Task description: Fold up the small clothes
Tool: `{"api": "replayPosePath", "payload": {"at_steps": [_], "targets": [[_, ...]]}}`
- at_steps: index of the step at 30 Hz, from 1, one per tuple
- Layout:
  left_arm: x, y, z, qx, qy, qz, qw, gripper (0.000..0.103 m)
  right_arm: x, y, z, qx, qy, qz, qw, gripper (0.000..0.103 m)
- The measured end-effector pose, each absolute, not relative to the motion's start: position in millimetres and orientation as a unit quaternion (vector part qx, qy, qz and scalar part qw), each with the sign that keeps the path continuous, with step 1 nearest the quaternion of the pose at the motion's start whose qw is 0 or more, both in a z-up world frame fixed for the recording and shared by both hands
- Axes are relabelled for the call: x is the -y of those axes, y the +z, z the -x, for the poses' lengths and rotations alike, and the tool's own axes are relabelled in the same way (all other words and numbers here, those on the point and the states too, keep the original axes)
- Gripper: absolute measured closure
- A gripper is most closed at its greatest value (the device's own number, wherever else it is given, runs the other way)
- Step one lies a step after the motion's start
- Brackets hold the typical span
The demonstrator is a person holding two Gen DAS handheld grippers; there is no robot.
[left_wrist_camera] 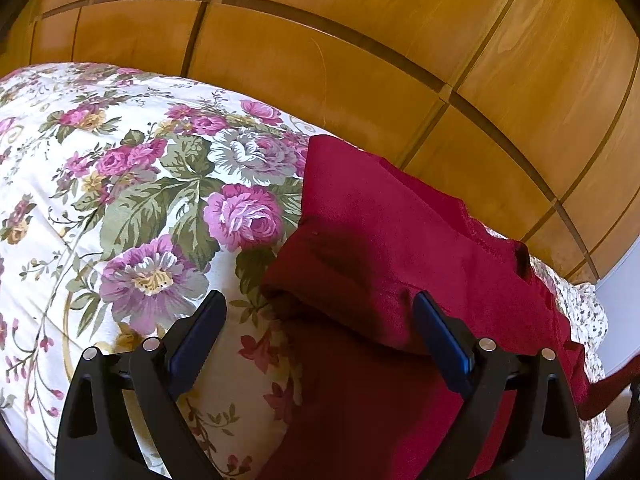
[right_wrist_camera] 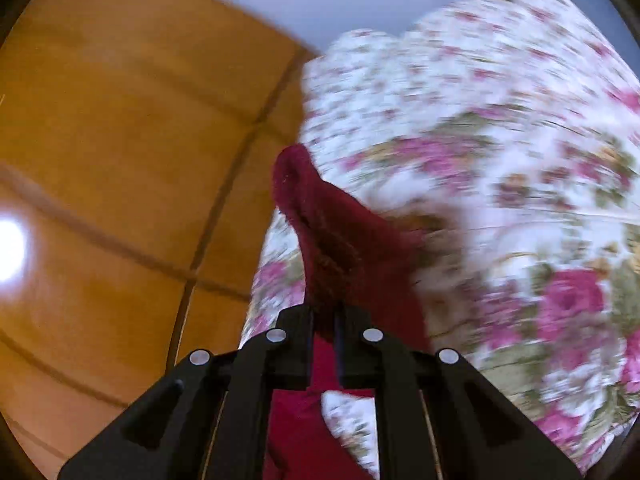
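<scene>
A dark red garment (left_wrist_camera: 380, 240) lies partly folded on a floral bedspread (left_wrist_camera: 140, 208), near the bed's far edge. My left gripper (left_wrist_camera: 320, 300) is open, its blue-padded fingers (left_wrist_camera: 196, 344) spread over the garment's near folded edge, holding nothing. In the right wrist view, my right gripper (right_wrist_camera: 325, 312) is shut on a bunched part of the red garment (right_wrist_camera: 340, 240), which stretches away from the jaws over the bedspread (right_wrist_camera: 500, 160). That view is blurred by motion.
Wooden wardrobe panels (left_wrist_camera: 360, 60) stand close behind the bed, also in the right wrist view (right_wrist_camera: 120, 160). A pale wall (left_wrist_camera: 620, 312) shows at the far right. The bedspread spreads wide to the left of the garment.
</scene>
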State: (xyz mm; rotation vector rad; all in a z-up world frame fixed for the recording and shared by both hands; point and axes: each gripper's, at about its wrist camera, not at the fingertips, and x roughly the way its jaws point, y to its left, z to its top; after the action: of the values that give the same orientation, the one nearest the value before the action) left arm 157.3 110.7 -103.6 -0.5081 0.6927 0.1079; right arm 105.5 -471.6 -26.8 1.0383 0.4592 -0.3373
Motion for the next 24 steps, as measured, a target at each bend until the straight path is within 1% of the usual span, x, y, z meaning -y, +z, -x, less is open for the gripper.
{"api": "replayPosePath", "payload": {"at_steps": [7,11,15,17,18,20,21,23,24], "targets": [[-110.9,-103.9,-157.0,-0.336,0.049,0.248,0.907,0.010,371.5,-14.6,-166.3,-0.266,-0.045,-0.420,0.867,0.096],[-110.7,-103.8,-157.8,-0.338,0.047,0.248,0.907,0.010,295.8,-14.7,-195.7,-0.303,0.047,-0.351,0.885,0.096],[-111.2,-104.3,-158.7,-0.338,0.046,0.250,0.906,0.010,229.0,-37.9,-211.5,-0.358,0.120,-0.296,0.878,0.096],[-111.7,-104.6,-159.0,-0.337,0.044,0.254,0.906,0.010,206.6,-60.1,-220.2,-0.392,0.138,-0.282,0.865,0.095],[-112.1,-104.5,-158.9,-0.336,0.044,0.255,0.905,0.010,198.2,-70.9,-223.1,-0.410,0.142,-0.277,0.857,0.089],[-112.5,-104.9,-159.3,-0.336,0.043,0.258,0.905,0.010,184.5,-94.0,-227.3,-0.449,0.142,-0.263,0.842,0.056],[-113.1,-105.1,-158.6,-0.336,0.043,0.259,0.904,0.010,180.9,-102.9,-227.9,-0.463,0.142,-0.260,0.835,0.041],[-114.5,-105.3,-157.8,-0.335,0.041,0.264,0.904,0.010,181.0,-107.0,-226.1,-0.470,0.147,-0.262,0.830,0.042],[-115.1,-105.1,-157.3,-0.334,0.040,0.267,0.903,0.010,182.5,-102.2,-222.6,-0.467,0.148,-0.272,0.828,0.038]]}}
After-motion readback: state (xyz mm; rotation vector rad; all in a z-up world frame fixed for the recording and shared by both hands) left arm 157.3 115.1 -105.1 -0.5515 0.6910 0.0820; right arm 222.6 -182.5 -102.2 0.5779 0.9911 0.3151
